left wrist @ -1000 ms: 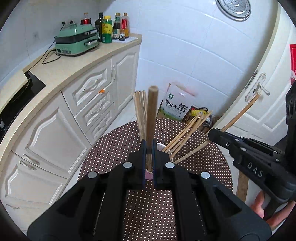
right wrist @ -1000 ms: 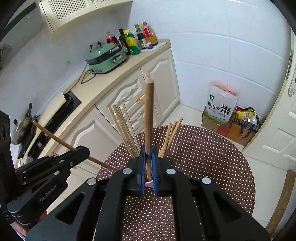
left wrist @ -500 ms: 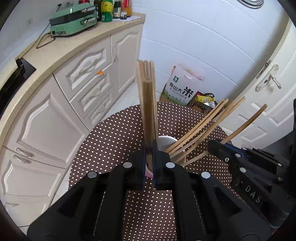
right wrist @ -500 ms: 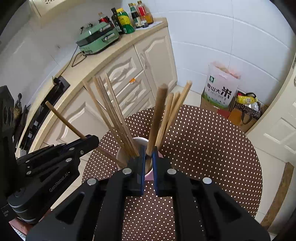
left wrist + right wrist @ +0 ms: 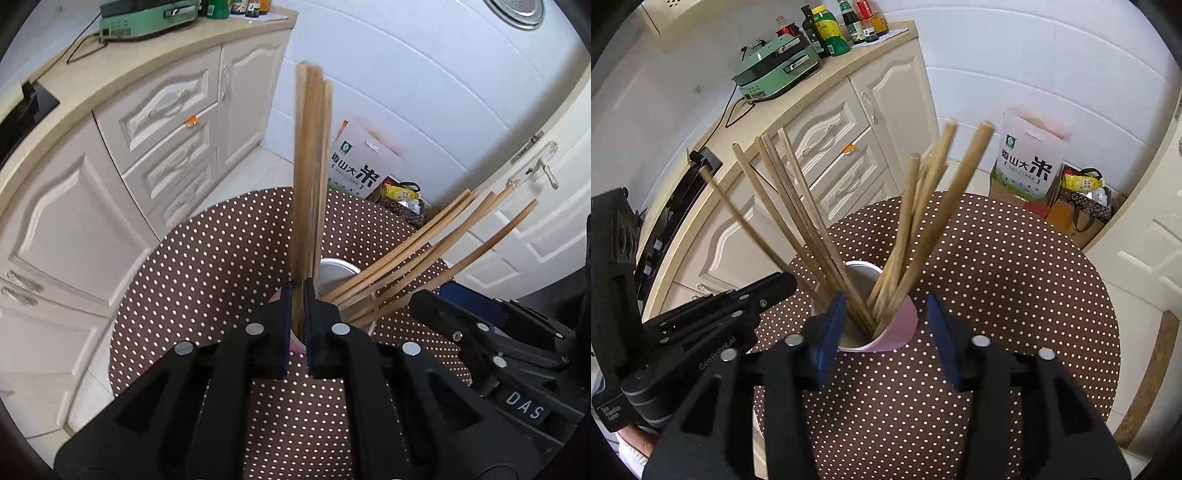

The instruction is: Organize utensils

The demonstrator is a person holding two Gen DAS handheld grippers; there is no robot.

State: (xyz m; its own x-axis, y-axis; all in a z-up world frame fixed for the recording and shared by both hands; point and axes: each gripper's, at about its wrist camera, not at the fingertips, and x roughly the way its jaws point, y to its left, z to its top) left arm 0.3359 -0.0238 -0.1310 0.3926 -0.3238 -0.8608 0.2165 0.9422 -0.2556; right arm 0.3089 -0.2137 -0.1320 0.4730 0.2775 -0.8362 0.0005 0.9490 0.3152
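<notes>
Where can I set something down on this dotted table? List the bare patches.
Bare: dotted tablecloth right of the pink cup and behind it toward the rice bag. Crowded: the cup, chopsticks fanning out, left gripper beside it.

Matt wood chopsticks, glossy plastic cup

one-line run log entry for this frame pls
left gripper: shut on chopstick over cup | right gripper: jaws just opened, chopstick released into cup | table: dotted cloth
</notes>
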